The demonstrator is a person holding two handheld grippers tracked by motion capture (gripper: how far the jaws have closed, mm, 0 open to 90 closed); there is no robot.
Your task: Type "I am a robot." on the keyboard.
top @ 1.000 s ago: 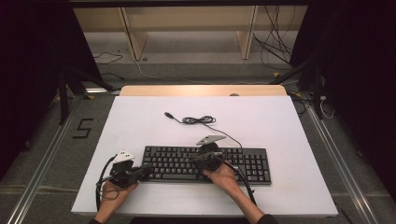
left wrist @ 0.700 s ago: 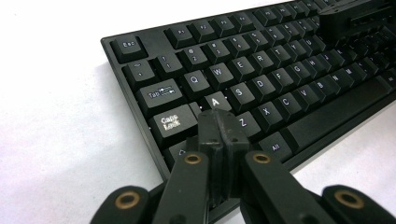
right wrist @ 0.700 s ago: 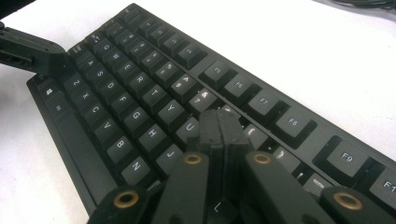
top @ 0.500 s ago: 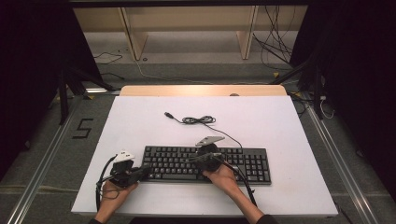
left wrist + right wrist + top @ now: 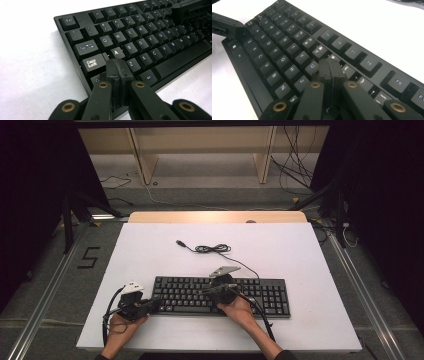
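Both grippers, left gripper (image 5: pixel 154 304) and right gripper (image 5: pixel 207 291), are hovering pinched shut and empty over the keyboard (image 5: pixel 260 292) lying at six o'clock on the table (image 5: pixel 300 250), seemingly typing; pressing one key cleanly comes next.

We see a keyboard (image 5: pixel 220 295) of matt black plastic, its keycaps faintly shiny. The desk (image 5: pixel 280 250) looks smooth, matt white, with a pale wood strip (image 5: pixel 200 217) at twelve o'clock. The left tool (image 5: pixel 117 67) looks matt black plastic with brass-coloured rivets.
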